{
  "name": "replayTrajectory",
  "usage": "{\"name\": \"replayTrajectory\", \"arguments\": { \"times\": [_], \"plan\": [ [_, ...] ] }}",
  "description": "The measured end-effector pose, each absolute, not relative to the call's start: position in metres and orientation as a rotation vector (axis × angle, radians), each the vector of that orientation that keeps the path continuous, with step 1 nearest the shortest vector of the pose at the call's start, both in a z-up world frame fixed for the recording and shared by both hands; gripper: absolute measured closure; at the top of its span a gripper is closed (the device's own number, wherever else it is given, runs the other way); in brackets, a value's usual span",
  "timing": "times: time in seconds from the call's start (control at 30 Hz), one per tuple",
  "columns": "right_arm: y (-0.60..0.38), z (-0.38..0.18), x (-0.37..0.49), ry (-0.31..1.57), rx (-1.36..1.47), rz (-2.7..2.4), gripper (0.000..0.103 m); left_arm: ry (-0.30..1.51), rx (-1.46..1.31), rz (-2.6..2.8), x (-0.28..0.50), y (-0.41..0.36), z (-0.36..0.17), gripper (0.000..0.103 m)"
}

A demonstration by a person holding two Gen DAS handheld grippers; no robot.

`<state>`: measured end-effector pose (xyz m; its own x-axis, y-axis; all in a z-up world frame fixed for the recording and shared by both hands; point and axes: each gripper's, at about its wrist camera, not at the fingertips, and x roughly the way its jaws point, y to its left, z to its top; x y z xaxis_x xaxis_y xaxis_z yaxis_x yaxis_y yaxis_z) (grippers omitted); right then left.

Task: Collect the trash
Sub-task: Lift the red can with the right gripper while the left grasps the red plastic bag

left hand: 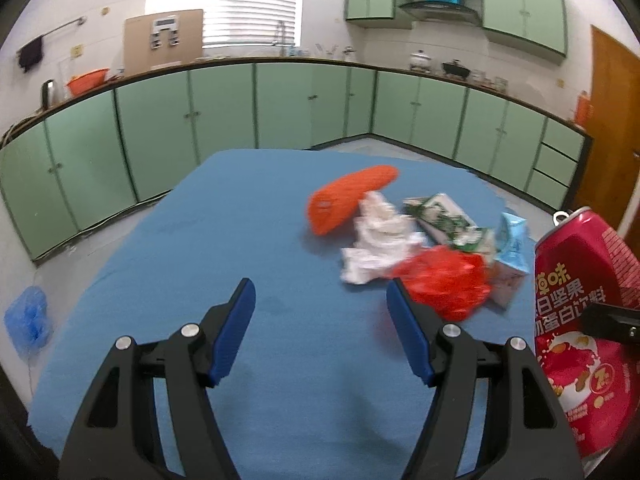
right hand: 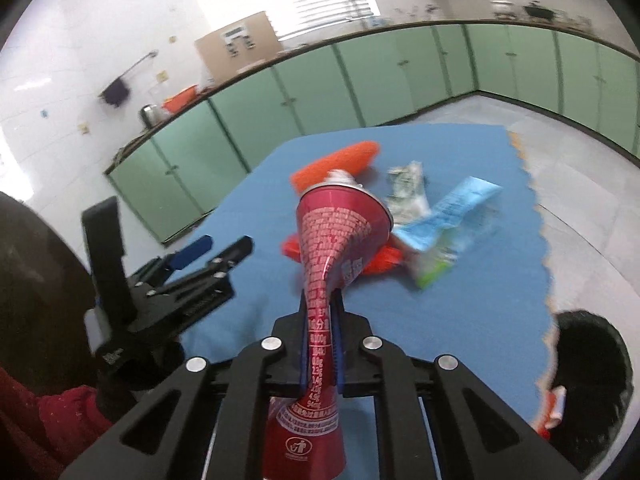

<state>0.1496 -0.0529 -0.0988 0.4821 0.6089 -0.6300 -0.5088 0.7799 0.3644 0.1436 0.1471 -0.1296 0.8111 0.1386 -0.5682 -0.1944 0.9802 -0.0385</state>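
Left wrist view: my left gripper [left hand: 320, 312] hangs over the blue bench [left hand: 180, 280], jaws wide and empty; trash pile [left hand: 416, 248] ahead, right. Right wrist view: my right gripper [right hand: 322, 300] has its jaws clamped tight on a crushed red can [right hand: 340, 236], lifted above the bench.

On the bench [left hand: 168, 264], a tissue [left hand: 376, 240] lies between a brush [left hand: 344, 200] behind and a bag [left hand: 444, 280] in front, cartons [left hand: 444, 220] to their right.

green cabinets [left hand: 224, 120], window blinds [left hand: 240, 0], wooden door [left hand: 612, 120]
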Motion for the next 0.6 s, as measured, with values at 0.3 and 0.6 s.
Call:
{"name": "replayTrajectory", "arguments": {
  "times": [0.3, 0.6],
  "plan": [
    [-0.086, -0.100, 0.159, 0.796, 0.120, 0.553, 0.095, 0.620, -0.087, 0.097, 0.175, 0.109, -0.135, 0.033],
    [-0.099, -0.106, 0.167, 0.788, 0.153, 0.525, 0.095, 0.687, -0.066, 0.052, 0.202, 0.084, -0.148, 0.041]
  ]
}}
